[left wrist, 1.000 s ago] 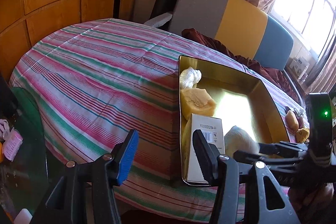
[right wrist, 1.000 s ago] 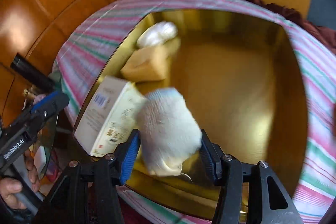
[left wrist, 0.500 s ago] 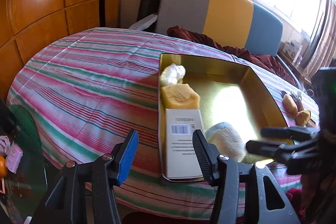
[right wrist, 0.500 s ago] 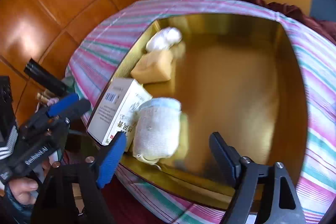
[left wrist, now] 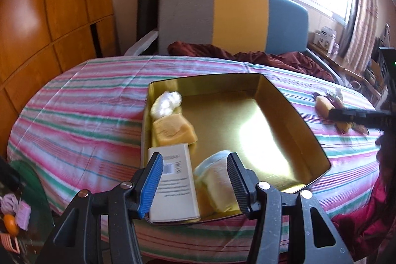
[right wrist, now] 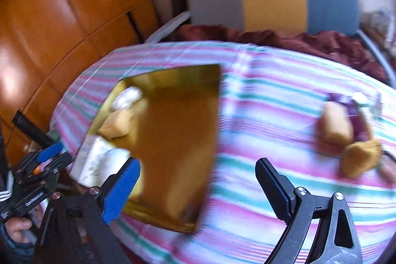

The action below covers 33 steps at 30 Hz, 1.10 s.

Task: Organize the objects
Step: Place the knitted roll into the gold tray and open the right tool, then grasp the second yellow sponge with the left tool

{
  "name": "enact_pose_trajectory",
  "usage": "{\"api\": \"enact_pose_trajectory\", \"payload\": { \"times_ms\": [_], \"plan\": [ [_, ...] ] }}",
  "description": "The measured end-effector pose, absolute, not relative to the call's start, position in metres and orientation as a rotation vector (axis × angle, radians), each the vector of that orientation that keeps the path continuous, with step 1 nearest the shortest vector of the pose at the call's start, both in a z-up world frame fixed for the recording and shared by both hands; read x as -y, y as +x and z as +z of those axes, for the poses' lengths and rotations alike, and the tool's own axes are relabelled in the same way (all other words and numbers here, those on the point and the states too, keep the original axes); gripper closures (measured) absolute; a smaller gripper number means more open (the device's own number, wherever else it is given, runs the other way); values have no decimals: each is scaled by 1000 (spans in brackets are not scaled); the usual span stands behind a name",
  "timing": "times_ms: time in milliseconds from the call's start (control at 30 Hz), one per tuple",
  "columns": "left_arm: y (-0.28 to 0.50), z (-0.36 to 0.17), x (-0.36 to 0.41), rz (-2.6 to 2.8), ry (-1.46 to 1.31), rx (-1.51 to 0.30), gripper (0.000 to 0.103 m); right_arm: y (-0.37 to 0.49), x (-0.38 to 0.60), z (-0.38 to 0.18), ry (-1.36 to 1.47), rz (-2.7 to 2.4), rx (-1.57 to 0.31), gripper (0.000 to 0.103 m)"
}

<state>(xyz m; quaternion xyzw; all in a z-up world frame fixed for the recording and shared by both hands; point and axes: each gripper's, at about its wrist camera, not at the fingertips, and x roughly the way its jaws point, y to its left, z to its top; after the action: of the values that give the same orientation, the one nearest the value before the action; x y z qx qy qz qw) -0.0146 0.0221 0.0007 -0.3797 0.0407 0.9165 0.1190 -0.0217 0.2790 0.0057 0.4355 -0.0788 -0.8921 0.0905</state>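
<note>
My right hand-held gripper [right wrist: 195,186] has just been opening, empty | white roll [left wrist: 217,180] lies in gold tray [left wrist: 307,130] | next: yellow pieces [right wrist: 336,125] | left hand-held gripper [left wrist: 195,180] half-open, empty

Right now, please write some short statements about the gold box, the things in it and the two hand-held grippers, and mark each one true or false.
1. The gold box holds four things. True: a white bundle, a yellow block, a white carton and a white cloth roll.
2. The right hand-held gripper is shut on the cloth roll. False: its jaws have just been opening and nothing is between them.
3. The four things lie along the box's left side in the left wrist view. True.
4. No objects remain outside the box. False: a few tan items lie on the striped cloth.
</note>
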Motion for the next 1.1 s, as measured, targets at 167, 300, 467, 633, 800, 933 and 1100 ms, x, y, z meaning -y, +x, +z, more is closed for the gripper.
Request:
{"api": "enact_pose_trajectory", "payload": {
  "times_ms": [167, 300, 467, 633, 800, 933, 1100],
  "plan": [
    [-16, 6, -51, 2617, -1070, -182, 49, -18, -352, 25, 1267, -2859, 256, 0],
    [-21, 10, -83, 2533, -1048, -201, 49, -13, -426, 26, 1257, -3100, 320, 0],
    [-21, 12, -128, 2411, -1029, -216, 49, 8, -517, 0, 1318, -3280, 789, 0],
    [-24, 8, -185, 2292, -1042, -235, 49, 27, -561, -7, 1254, -3249, 1240, 0],
    [-37, 4, -232, 2172, -1127, -178, 49, 30, -574, -19, 1266, -3121, 1437, 0],
    [-52, -1, -270, 2138, -1163, -199, 49, 33, -576, -22, 1249, -3081, 1496, 0],
    [-76, -14, -310, 2089, -1239, -184, 49, 36, -579, -25, 1210, -3020, 1565, 0]
  ]
}}
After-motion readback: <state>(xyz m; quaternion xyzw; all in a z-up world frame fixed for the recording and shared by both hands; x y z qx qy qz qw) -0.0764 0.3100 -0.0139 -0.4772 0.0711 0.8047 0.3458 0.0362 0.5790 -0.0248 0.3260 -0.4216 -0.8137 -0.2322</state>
